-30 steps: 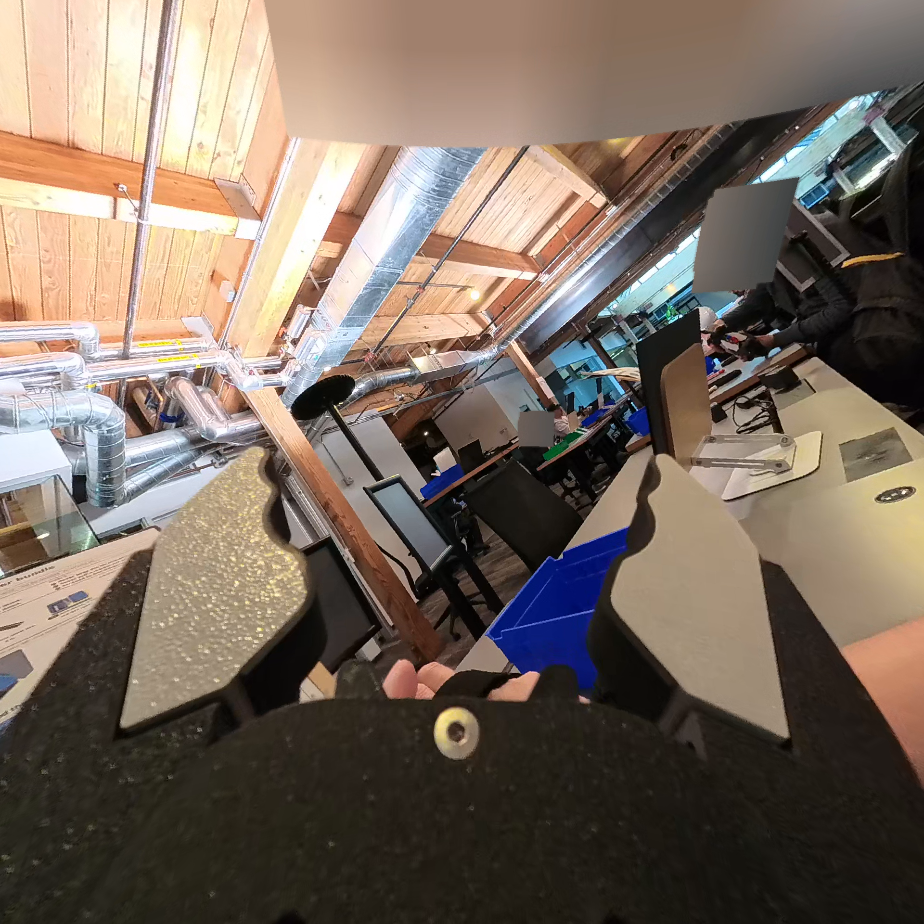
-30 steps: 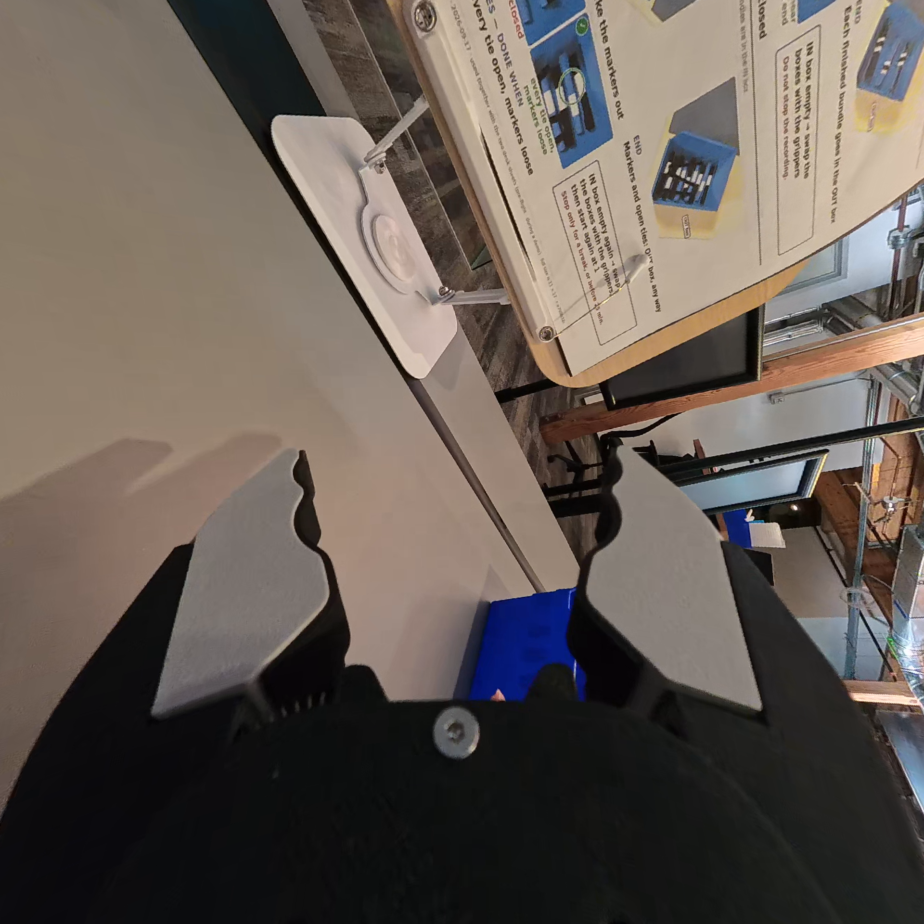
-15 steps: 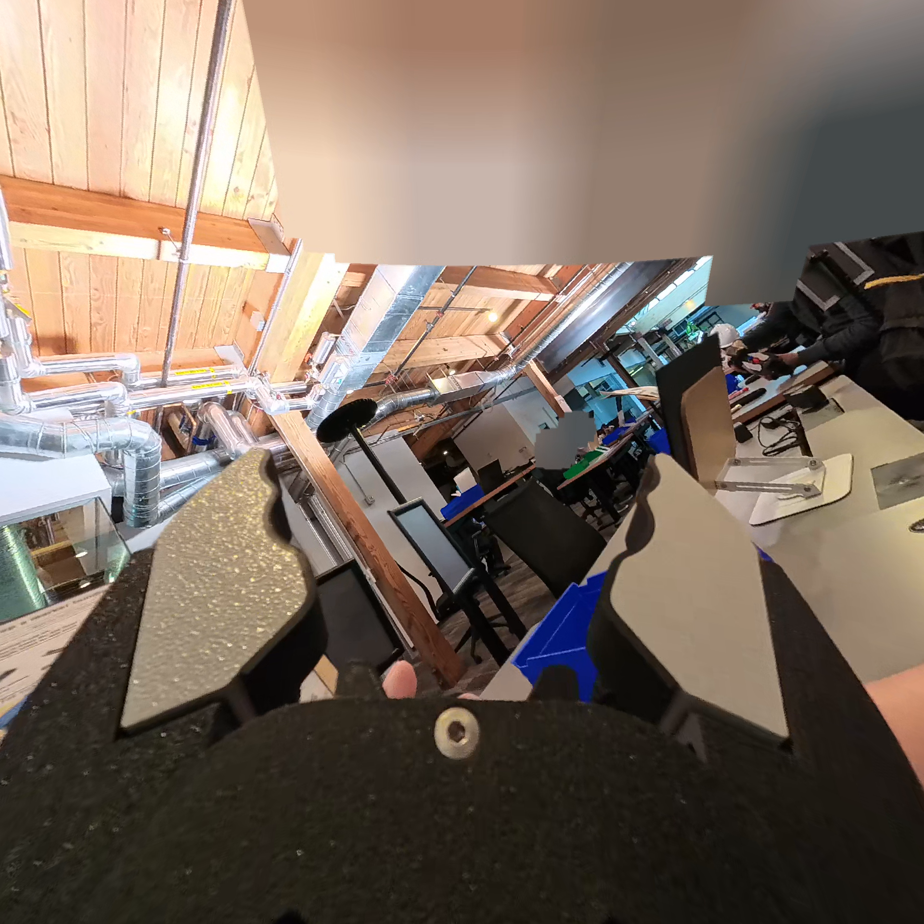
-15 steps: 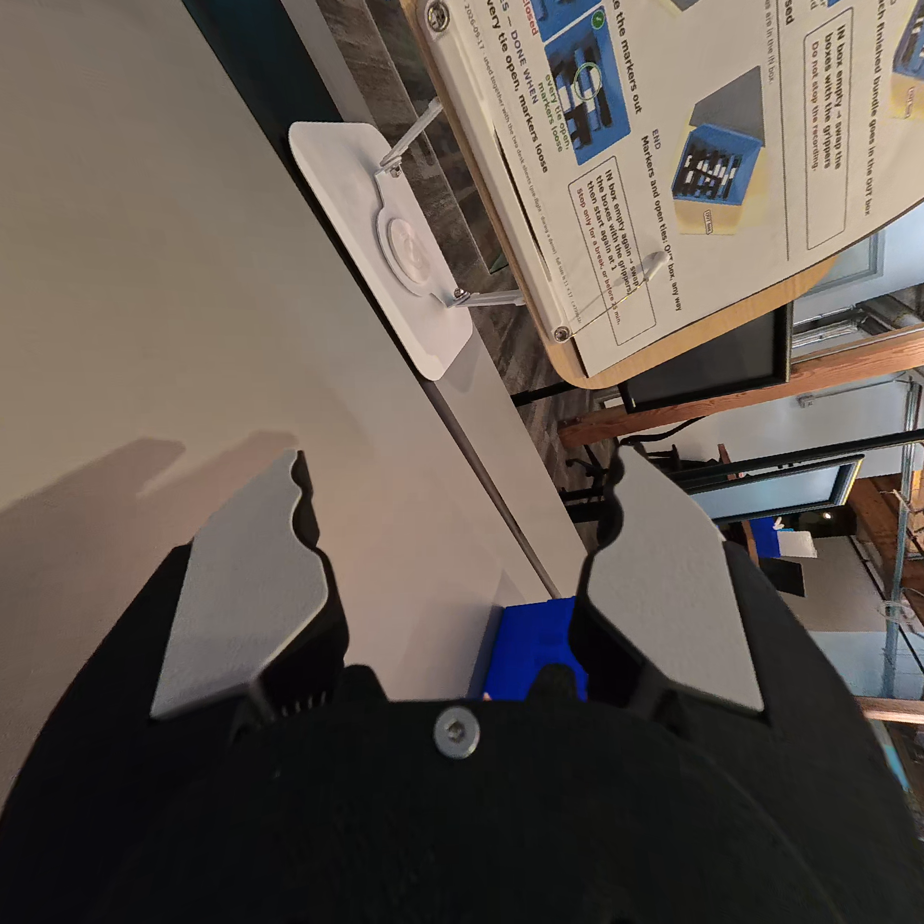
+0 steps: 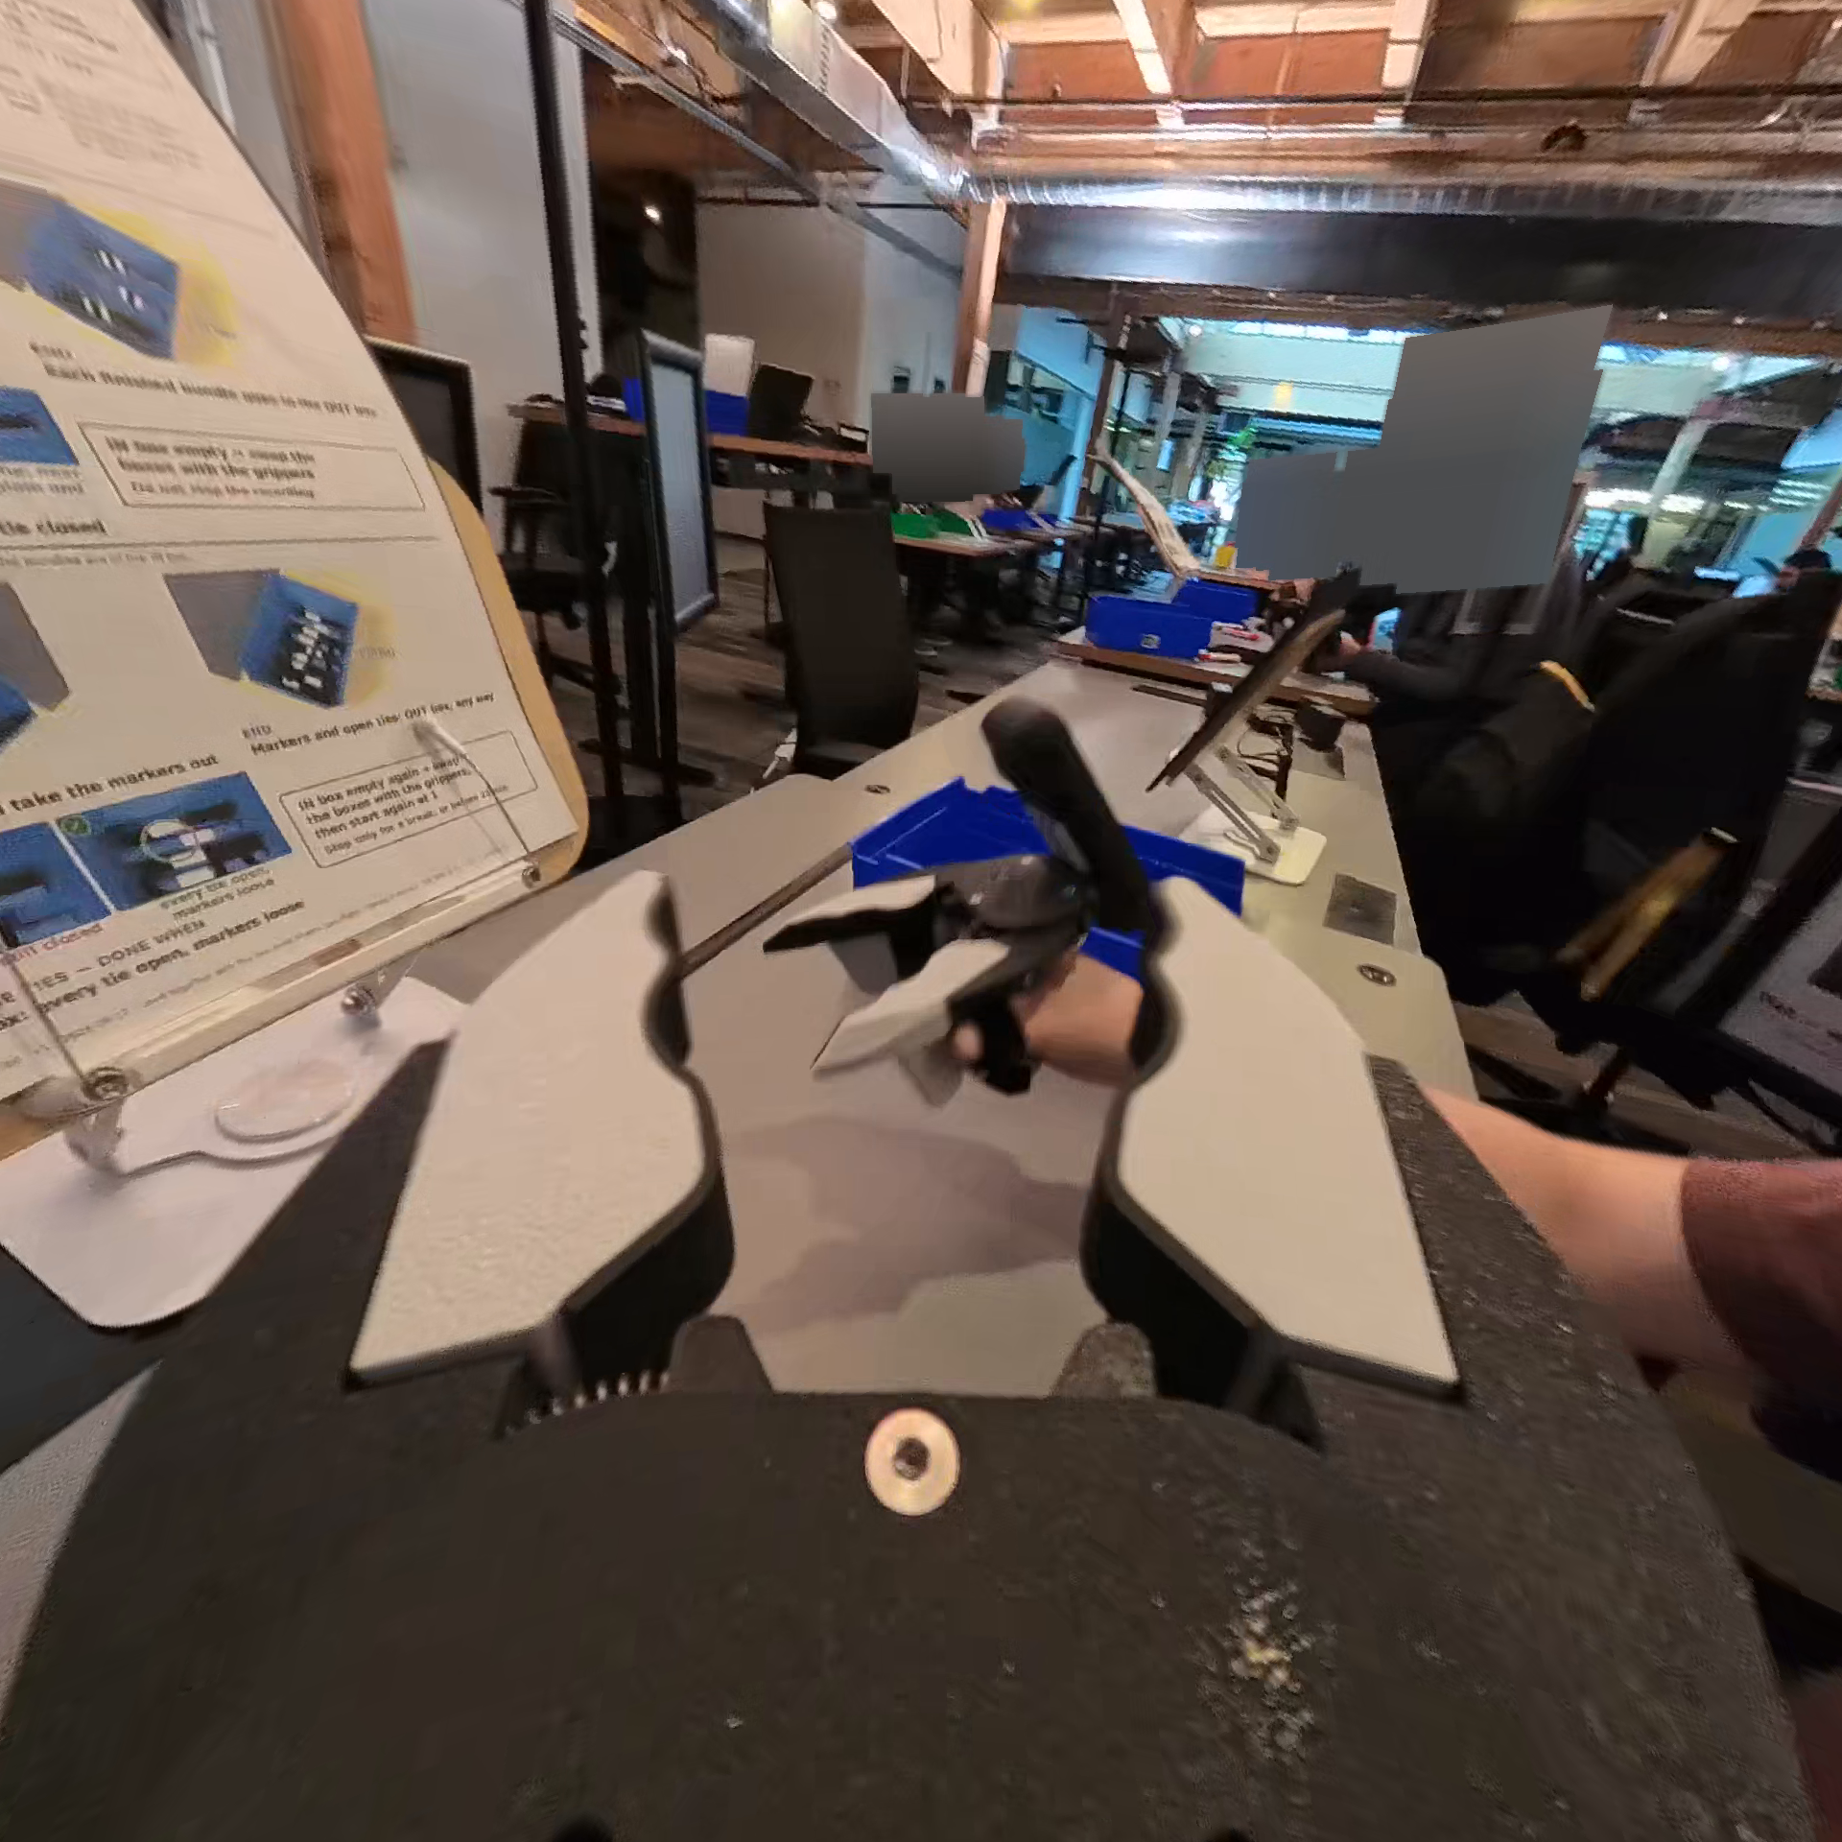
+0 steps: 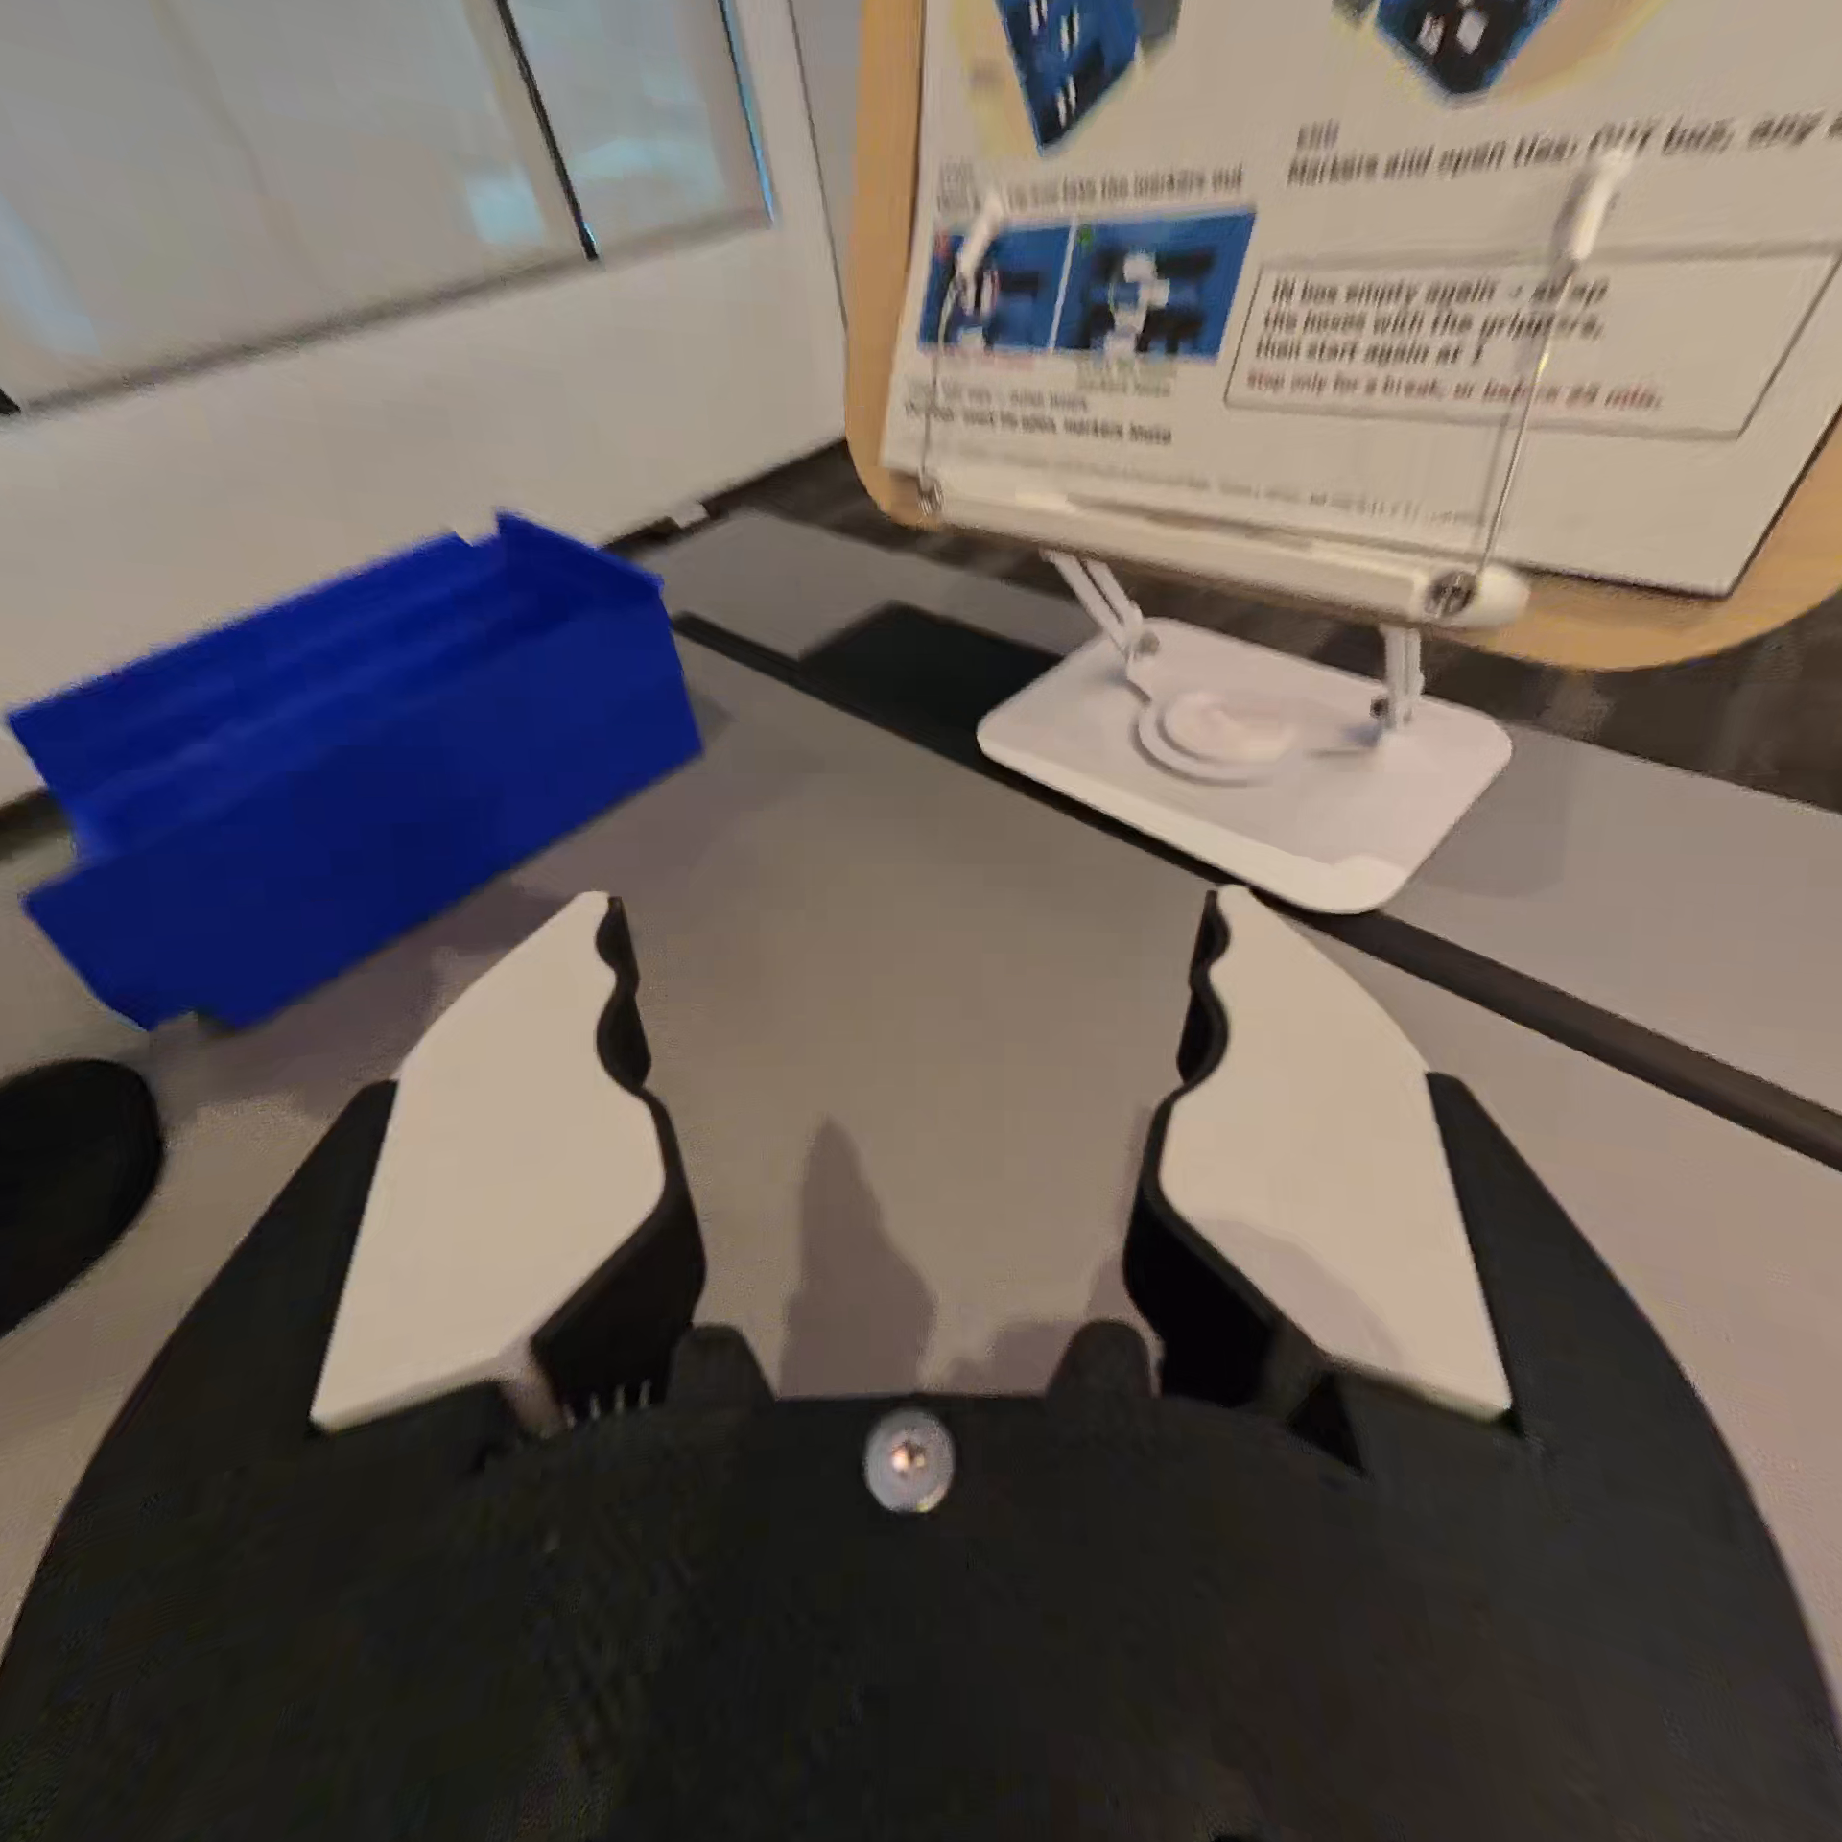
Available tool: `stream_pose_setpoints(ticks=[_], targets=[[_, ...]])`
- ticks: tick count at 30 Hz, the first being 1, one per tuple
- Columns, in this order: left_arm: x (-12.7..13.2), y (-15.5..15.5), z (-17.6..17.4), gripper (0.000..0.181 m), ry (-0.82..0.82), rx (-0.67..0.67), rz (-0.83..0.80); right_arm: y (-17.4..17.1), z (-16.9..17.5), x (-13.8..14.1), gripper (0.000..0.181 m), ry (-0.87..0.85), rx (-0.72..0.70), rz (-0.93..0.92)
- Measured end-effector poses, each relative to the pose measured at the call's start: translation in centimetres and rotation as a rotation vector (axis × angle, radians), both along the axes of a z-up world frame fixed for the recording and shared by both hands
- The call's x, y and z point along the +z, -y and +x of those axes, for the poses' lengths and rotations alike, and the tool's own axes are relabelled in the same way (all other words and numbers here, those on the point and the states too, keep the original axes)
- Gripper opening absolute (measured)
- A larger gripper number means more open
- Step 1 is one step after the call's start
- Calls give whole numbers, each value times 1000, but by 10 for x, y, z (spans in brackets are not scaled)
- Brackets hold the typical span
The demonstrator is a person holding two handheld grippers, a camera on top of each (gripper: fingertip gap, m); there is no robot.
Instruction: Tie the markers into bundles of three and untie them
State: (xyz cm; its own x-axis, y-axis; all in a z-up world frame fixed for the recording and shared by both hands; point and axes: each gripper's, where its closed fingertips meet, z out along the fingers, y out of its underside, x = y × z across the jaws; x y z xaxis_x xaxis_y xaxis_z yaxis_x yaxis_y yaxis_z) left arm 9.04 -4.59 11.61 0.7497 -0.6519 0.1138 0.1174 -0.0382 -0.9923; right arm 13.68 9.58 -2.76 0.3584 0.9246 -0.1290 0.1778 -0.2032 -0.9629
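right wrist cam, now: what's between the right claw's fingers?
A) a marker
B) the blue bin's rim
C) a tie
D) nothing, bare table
D: the right claw is open, with only the bare grey table showing in the gap; the blue bin sits apart on the left side of the picture, and no marker is in view.

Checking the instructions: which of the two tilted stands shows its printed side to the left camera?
The near stand at left; the far stand, beyond the blue bin, shows only its dark back.

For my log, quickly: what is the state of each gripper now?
Left gripper: open, holding nothing.
Right gripper: open, holding nothing.
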Motion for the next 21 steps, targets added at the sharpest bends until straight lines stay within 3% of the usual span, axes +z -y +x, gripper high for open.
stream_pose_setpoints(ticks=[3,5,11,17,21], targets=[[-14,-5,-16,61,-75,-4,14,0,10,26,95,-130,39,38],[-18,-7,-21,59,-100,7,9,6,16,42,67,-205,85,72],[-28,-12,-22,46,-133,1,4,33,24,78,28,-443,315,16],[-45,-25,-16,44,-134,-4,-25,38,31,96,25,-459,285,150],[-66,-37,5,50,-148,-33,-79,59,28,108,18,-474,344,157]])
